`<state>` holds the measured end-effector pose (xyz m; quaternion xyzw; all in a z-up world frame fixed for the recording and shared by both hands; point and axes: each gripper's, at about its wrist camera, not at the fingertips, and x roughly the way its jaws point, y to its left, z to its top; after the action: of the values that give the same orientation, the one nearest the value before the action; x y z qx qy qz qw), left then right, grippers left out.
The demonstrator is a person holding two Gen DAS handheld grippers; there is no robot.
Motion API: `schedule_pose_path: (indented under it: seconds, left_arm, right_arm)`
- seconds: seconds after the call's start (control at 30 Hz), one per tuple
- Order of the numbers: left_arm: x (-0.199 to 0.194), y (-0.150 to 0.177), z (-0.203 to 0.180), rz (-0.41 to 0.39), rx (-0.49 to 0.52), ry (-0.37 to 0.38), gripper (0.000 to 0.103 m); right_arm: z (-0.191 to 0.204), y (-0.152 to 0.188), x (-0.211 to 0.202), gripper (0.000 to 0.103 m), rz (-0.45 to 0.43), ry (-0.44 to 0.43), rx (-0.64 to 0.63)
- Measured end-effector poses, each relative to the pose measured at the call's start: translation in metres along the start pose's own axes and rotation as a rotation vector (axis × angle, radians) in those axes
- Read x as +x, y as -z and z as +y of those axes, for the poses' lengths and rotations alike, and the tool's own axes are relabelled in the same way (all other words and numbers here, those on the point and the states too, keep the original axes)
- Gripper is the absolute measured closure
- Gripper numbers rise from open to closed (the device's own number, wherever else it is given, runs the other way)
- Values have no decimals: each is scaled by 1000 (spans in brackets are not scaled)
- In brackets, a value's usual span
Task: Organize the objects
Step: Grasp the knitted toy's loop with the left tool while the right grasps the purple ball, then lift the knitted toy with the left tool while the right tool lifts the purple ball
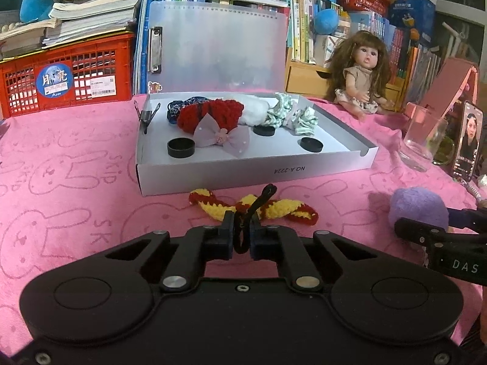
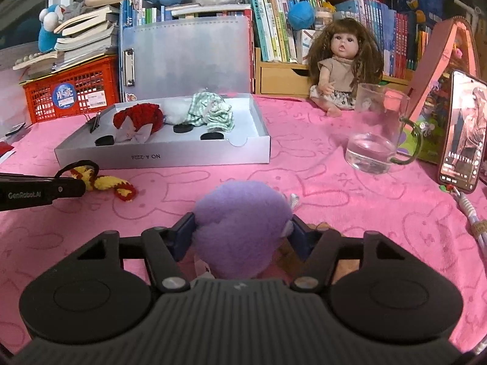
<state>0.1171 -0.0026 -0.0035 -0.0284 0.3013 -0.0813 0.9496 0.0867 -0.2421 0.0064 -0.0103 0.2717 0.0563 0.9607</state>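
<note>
My left gripper is shut on the black elastic loop of a yellow-and-red crocheted hair tie. The tie lies on the pink cloth just in front of the open white box. In the right wrist view, a fluffy purple pom-pom sits between the pads of my right gripper, which press on both of its sides. The box holds a red crocheted scrunchie, a lilac bow, a green striped scrunchie and black round pieces.
A glass mug and a lit phone stand to the right. A doll sits behind them. A red crate with stacked books is at the back left. The box lid stands upright against shelves of books.
</note>
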Motion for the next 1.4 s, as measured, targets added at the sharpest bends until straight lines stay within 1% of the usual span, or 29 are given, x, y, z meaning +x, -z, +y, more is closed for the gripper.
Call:
schedule_pose_path:
  seconds: [0.37, 0.43, 0.47, 0.5, 0.57, 0.63, 0.73, 0.83, 0.93, 1.0, 1.07, 1.2, 1.4]
  left_arm:
    - [-9, -6, -1, -39, 10, 9, 96]
    - [-8, -6, -2, -39, 26, 32, 93]
    - [-7, -6, -2, -33, 28, 47, 87]
    - [-6, -6, -3, -34, 27, 51, 72]
    - [-2, -6, -5, -34, 35, 43, 54]
    - [3, -6, -7, -35, 52, 30, 55]
    - [10, -7, -11, -33, 74, 33, 53]
    - [19, -8, -14, -16, 96, 22, 53]
    - [25, -8, -15, 8, 93, 36, 56]
    - [27, -7, -14, 29, 88, 52, 76]
    - [27, -6, -14, 33, 84, 40, 80]
    - [23, -6, -13, 38, 53, 35, 81]
    - [15, -8, -11, 32, 44, 43, 81]
  right_arm:
    - [3, -4, -5, 36, -23, -6, 3]
    - [3, -5, -5, 36, -24, -6, 2]
    - [3, -6, -5, 36, -24, -6, 2]
    - [3, -6, -5, 36, -24, -7, 2]
    - [4, -6, -5, 36, -21, -7, 3]
    - [4, -6, -5, 36, -20, -7, 3]
    - [5, -6, -3, 36, -17, -5, -2]
    - [4, -6, -1, 36, -15, -3, 0]
    - [3, -6, 0, 36, -12, -4, 3]
    - [3, -5, 1, 36, -9, -6, 3]
    - [4, -5, 2, 36, -8, -9, 3]
    - [5, -5, 2, 36, -6, -18, 4]
    - [5, -7, 0, 37, -13, -22, 5]
